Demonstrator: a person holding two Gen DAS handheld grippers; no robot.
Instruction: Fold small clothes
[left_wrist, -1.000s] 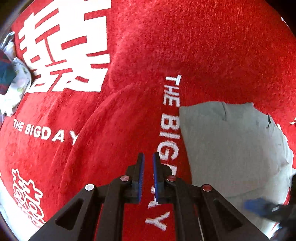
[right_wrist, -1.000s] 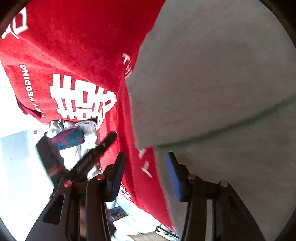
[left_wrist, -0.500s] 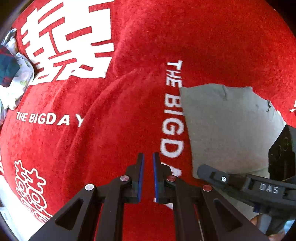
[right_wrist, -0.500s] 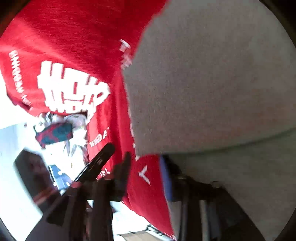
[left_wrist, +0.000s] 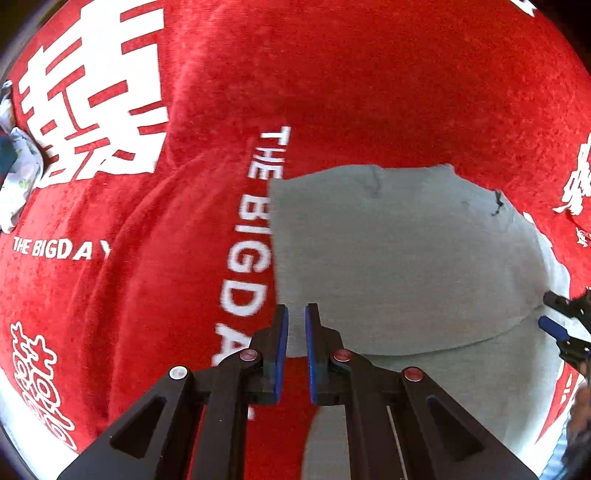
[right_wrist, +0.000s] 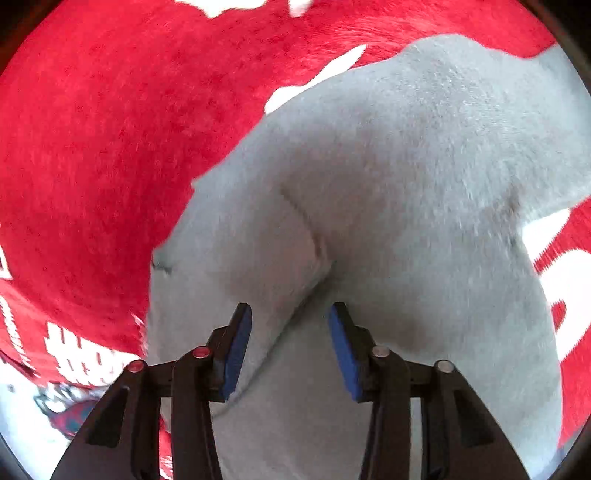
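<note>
Red plush cloth (left_wrist: 369, 81) with white lettering is spread under a folded grey fabric garment (left_wrist: 399, 258), whose straight left edge crosses the words "THE BIGDAY". Open red cloth lies from 9 to 12 o'clock. The left gripper (left_wrist: 294, 317) is shown nearly closed and empty at that edge. Only the right wrist view shows the right gripper (right_wrist: 289, 315), jaws just narrowed, part-open over a grey fold, gripping nothing.
</note>
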